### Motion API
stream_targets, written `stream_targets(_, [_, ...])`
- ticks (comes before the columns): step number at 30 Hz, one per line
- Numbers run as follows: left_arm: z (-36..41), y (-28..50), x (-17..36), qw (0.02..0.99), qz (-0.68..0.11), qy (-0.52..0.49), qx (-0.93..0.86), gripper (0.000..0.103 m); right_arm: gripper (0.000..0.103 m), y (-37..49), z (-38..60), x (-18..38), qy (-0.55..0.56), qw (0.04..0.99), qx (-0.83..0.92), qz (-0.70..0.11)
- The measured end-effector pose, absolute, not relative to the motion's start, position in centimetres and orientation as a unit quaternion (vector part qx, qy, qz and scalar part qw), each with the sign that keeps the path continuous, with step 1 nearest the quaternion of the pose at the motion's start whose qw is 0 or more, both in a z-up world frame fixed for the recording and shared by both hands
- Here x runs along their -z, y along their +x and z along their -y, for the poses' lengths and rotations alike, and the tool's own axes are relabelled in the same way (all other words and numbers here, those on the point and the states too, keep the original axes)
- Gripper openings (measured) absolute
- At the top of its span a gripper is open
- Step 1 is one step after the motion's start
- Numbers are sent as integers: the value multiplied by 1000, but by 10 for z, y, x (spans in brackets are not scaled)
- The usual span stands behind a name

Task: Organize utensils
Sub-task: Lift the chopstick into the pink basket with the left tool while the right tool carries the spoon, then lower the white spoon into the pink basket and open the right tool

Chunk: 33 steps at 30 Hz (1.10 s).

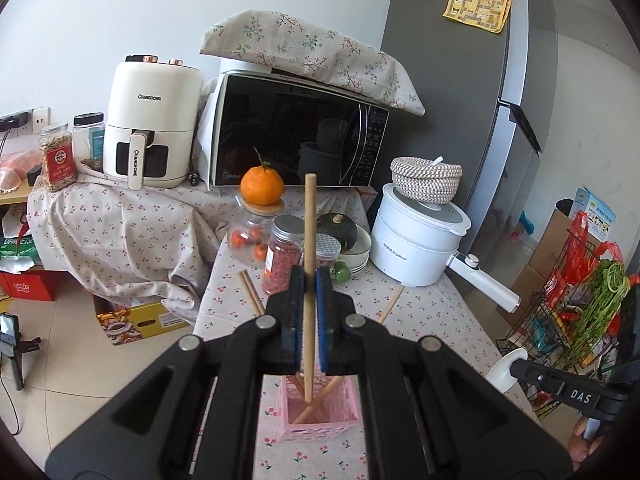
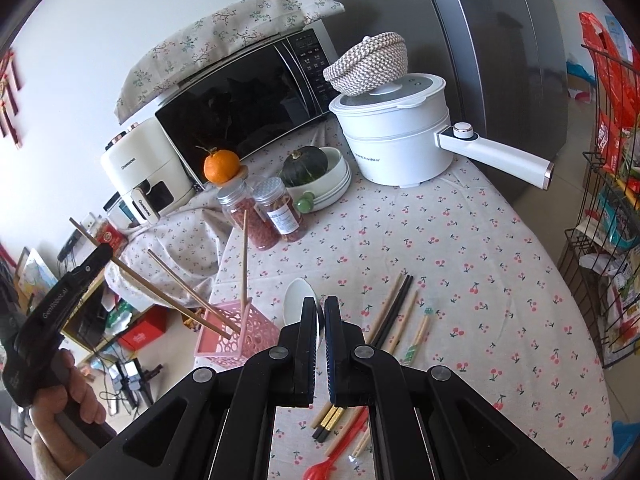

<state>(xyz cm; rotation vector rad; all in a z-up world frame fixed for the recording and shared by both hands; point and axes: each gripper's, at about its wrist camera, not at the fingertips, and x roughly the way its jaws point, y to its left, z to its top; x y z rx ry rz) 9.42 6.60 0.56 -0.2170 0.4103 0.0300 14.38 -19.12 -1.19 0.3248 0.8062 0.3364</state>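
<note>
My left gripper (image 1: pixel 308 280) pinches a plain wooden chopstick (image 1: pixel 309 240) at mid-length, its long axis near vertical. The lower tip sits inside the pink perforated plastic holder (image 1: pixel 340 426) at lower centre of the left view, directly below the jaws, beside other sticks leaning there. I judge release needs only a short straight descent.

My right gripper (image 2: pixel 320 308) is pressed nearly together on the handle of a white ceramic spoon (image 2: pixel 298 296). The holder (image 2: pixel 256 332) lies just left of it. Loose chopsticks (image 2: pixel 394 308) remain on the cherry-print tablecloth (image 2: pixel 480 260), right of centre.
</note>
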Motion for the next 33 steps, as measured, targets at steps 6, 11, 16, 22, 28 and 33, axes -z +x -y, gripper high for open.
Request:
stream_targets(6, [-56,107,8,976,-206,-69,-21,7,4,145,185,13,154,894,-163,-387])
stream_targets(11, [-65,125,27,963,-252,-97,-23,7,4,146,185,12,157,898,-162,-379])
stream_targets(16, [-75,136,41,949,-289,-123,-20,8,4,146,179,6,163,906,-166,-354])
stream_targets(22, [-79,131,36,945,-300,-129,-12,38,4,151,161,-4,166,917,-171,-319])
stream_targets(28, [-93,115,29,940,-314,-132,-23,62,4,156,131,-10,150,936,-168,-272])
stream_targets(33, [-106,110,41,929,-352,-104,-54,64,4,166,95,0,121,939,-173,-269])
